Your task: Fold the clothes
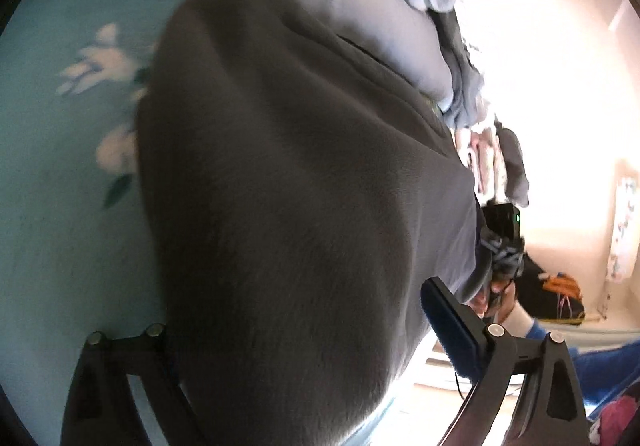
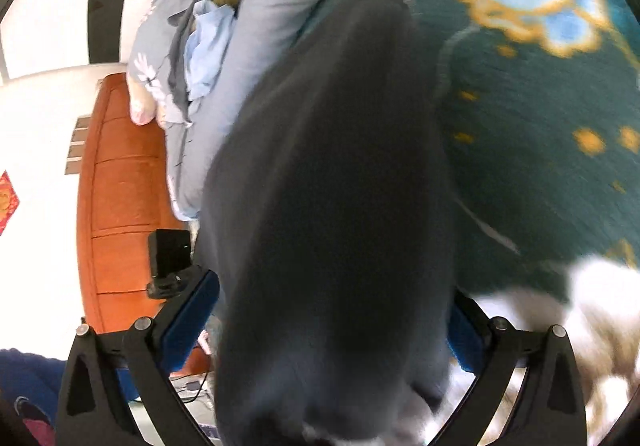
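Bedspread: teal floral cover on the bed
Headboard: orange-brown wood, by the white wall
Duvet: pale blue bedding, rumpled

A dark grey garment hangs over a teal bedspread with blue-and-gold flowers, pale blue bedding far left, beside an orange-brown wooden headboard.

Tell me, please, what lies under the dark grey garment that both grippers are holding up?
Under the dark grey garment lies a teal floral bedspread, showing on either side. A light blue quilt is heaped at its far end. Whatever lies directly beneath the cloth is covered.
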Action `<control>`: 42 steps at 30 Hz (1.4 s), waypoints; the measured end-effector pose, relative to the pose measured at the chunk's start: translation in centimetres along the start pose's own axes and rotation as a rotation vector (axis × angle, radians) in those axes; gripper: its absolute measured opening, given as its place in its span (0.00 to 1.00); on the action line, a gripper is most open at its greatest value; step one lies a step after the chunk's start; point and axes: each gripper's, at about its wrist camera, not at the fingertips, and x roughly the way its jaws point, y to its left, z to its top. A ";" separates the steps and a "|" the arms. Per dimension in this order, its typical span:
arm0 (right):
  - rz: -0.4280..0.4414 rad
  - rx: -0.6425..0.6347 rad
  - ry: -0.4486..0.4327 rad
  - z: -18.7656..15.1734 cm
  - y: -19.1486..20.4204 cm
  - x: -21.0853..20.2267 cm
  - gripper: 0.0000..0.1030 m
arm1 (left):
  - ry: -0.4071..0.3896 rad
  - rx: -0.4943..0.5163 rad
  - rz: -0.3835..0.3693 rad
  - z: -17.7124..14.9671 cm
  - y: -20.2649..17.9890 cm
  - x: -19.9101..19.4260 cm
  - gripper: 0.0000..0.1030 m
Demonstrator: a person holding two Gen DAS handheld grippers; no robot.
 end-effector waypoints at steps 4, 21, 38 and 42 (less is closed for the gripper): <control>-0.041 -0.052 0.048 0.9 1.2 1.6 1.00 | 0.020 -0.022 0.002 0.3 0.1 0.1 0.94; -0.128 0.040 0.071 -0.4 1.0 0.4 0.75 | -0.022 -0.007 0.109 -0.2 -1.4 -0.5 0.63; -0.171 0.158 0.106 -7.7 9.6 -5.0 0.50 | -0.124 -0.081 0.185 -8.2 -10.7 -8.0 0.44; -0.164 0.198 0.097 -11.3 10.9 -7.2 0.50 | -0.113 -0.088 0.178 -11.5 -12.9 -9.1 0.44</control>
